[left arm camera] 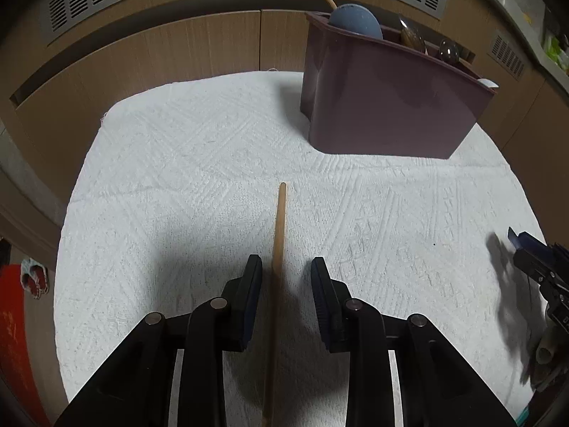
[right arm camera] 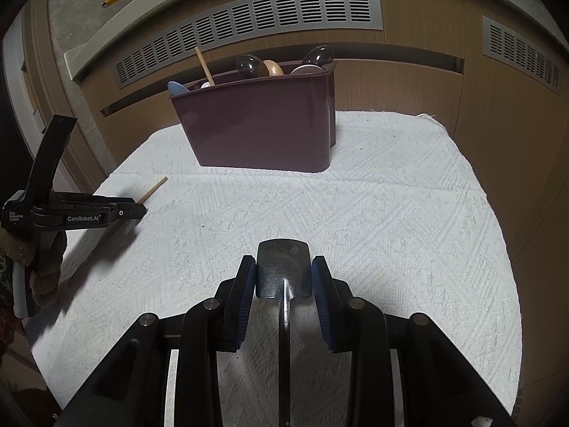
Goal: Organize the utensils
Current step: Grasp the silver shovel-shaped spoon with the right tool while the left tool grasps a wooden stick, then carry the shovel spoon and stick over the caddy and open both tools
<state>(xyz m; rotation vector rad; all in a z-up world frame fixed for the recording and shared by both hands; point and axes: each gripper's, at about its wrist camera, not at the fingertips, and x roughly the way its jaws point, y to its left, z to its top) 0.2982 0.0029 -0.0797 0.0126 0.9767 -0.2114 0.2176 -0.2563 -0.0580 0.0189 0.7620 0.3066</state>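
Note:
A dark purple utensil holder (left arm camera: 387,99) stands at the back of the white towel (left arm camera: 177,163), with several spoons and a wooden stick in it; it also shows in the right wrist view (right arm camera: 263,128). My left gripper (left arm camera: 286,267) is open, with its fingers on either side of a wooden stick (left arm camera: 279,235) that lies on the towel. My right gripper (right arm camera: 283,267) is shut on the flat end of a metal utensil handle (right arm camera: 282,267), close above the towel (right arm camera: 391,213). The left gripper (right arm camera: 138,210) and the stick's tip (right arm camera: 154,188) show at the left of the right wrist view.
Wooden cabinet fronts with grey vent grilles (right arm camera: 249,25) stand behind the towel. The right gripper (left arm camera: 533,259) shows at the right edge of the left wrist view. A red object (left arm camera: 14,338) lies on the floor at the left.

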